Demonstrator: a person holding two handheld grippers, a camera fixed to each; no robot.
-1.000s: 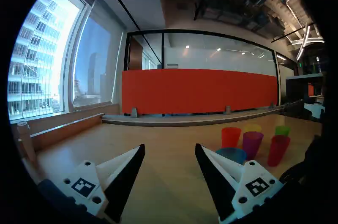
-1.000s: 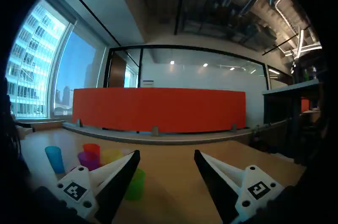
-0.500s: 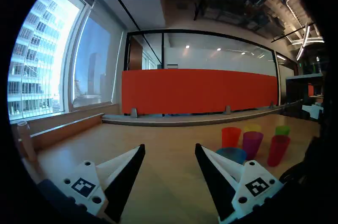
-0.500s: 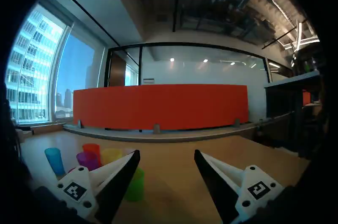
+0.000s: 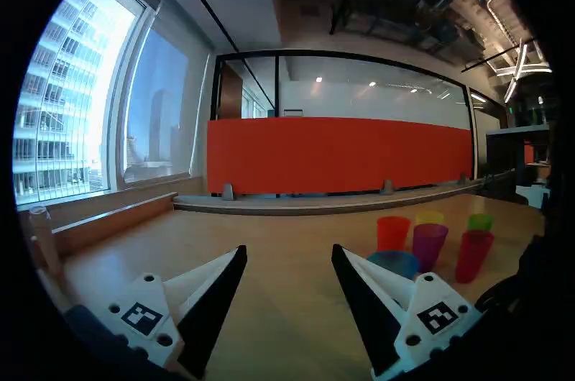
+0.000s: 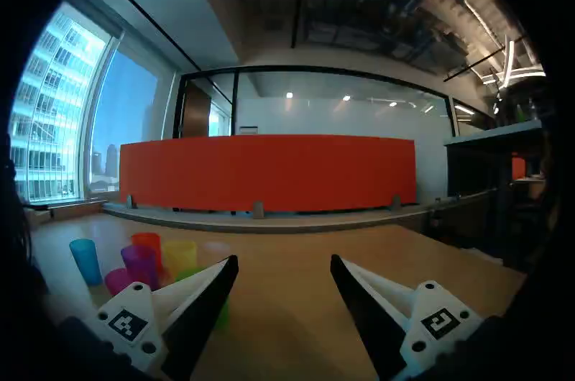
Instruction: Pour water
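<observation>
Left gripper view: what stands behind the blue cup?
An orange cup and a purple cup stand just behind the blue cup, with a yellow cup farther back. The blue cup's lower part is covered by a finger of the left gripper.

The left gripper view looks from low over the wooden table (image 5: 287, 226), along the two fingers of the left gripper (image 5: 288, 247), toward the orange partition (image 5: 338, 154) at the far edge. The coloured cups (image 5: 429, 243) stand near, to the right of these fingers, and the tall window (image 5: 72, 101) is at the left. The right gripper view sits at a similar low height behind the right gripper (image 6: 283, 259) and faces the same orange partition, perhaps tilted a little more upward. In it the coloured cups (image 6: 139, 262) stand near at the left of the fingers. Both views share the table, the partition, the window and the cups.
</observation>
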